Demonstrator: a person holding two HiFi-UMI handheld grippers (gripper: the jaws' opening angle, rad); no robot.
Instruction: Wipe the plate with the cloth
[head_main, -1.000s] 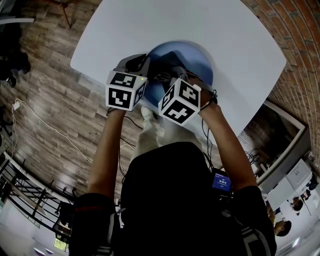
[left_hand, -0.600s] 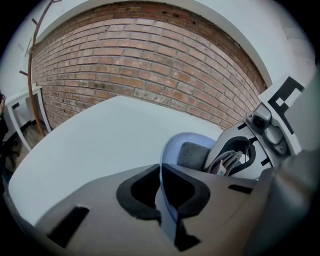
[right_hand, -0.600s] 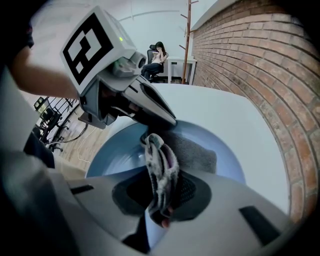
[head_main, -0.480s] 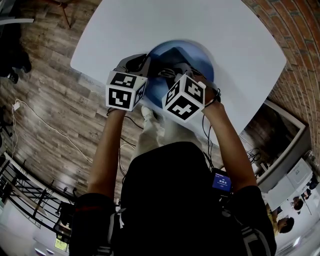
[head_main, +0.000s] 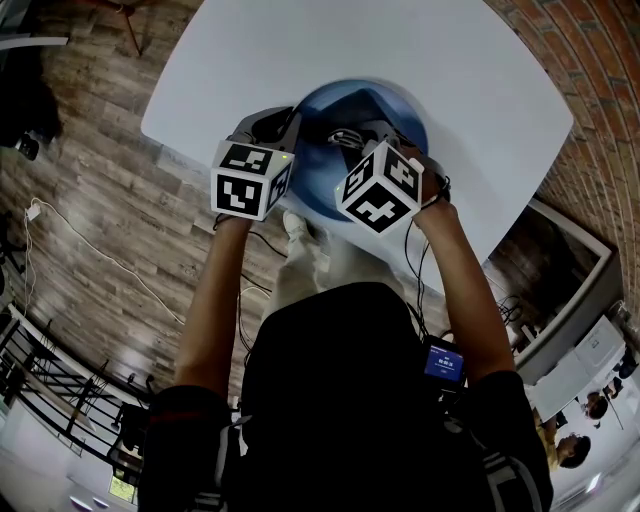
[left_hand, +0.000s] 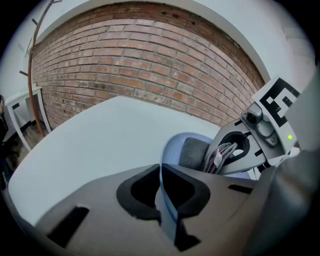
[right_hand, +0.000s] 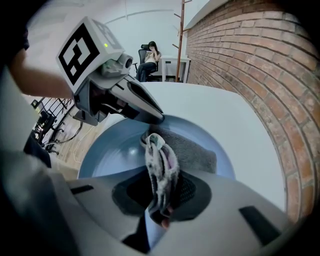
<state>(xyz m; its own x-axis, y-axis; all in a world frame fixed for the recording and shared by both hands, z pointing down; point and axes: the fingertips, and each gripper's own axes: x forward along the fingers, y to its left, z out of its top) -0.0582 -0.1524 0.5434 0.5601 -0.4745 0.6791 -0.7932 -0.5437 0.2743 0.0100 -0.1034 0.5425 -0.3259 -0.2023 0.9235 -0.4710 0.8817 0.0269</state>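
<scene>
My left gripper (left_hand: 161, 189) keeps its jaws closed on the near-left rim of the plate (left_hand: 172, 150), steadying it at the near edge of the counter (head_main: 400, 50). My right gripper (right_hand: 159, 200), jaws clamped on the bunched cloth (right_hand: 160, 160), has shifted rightward across the plate within the last second (cloth end lying on the surface). Judgement: a wiping stroke is under way.

Right gripper (right_hand: 161, 199) clamped a bunched cloth (right_hand: 161, 162) over the plate (right_hand: 107, 152). Left gripper (right_hand: 153, 119) tip sat at the plate's far rim.
</scene>
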